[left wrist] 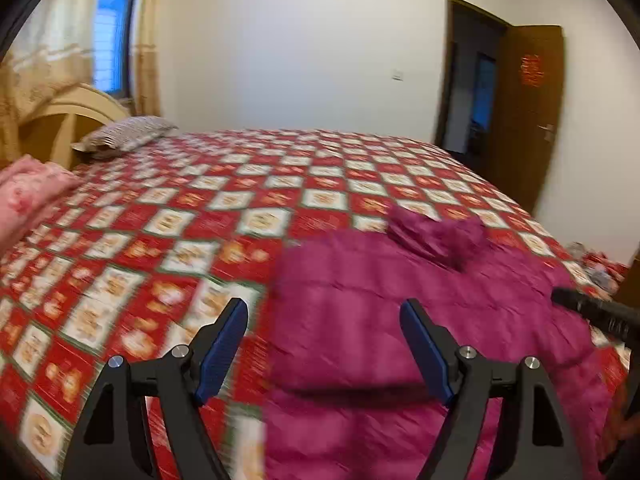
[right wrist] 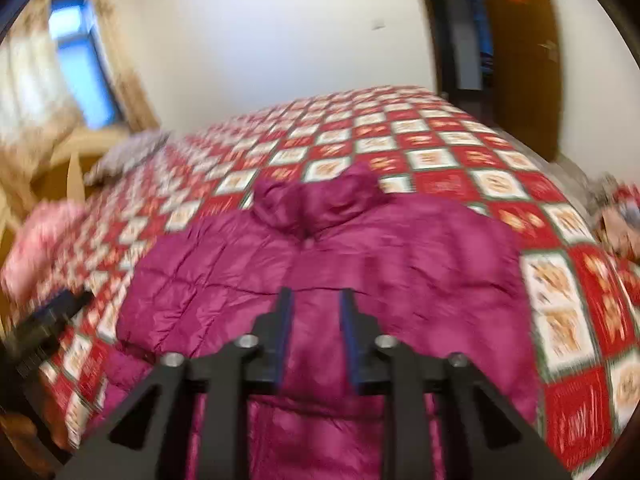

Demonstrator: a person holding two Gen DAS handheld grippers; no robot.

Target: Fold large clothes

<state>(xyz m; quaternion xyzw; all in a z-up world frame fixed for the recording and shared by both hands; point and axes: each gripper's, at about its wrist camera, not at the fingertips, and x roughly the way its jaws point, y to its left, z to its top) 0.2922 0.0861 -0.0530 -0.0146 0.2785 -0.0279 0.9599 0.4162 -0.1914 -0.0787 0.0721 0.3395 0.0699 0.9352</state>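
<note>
Right under both tools sits the magenta puffer jacket (right wrist: 320,248), spread flat on the bed (left wrist: 240,200). Left tool (left wrist: 324,312) is spread wide with nothing in it, hanging over the jacket's left edge. Right tool (right wrist: 316,300) is nearly closed, gripping nothing, aimed at the jacket's middle, hood (right wrist: 320,200) beyond.

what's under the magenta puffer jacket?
The magenta puffer jacket lies on the red-and-white checked bedspread, hood toward the far side. The bedspread shows all around it. Whatever sits directly beneath the jacket is covered.
</note>
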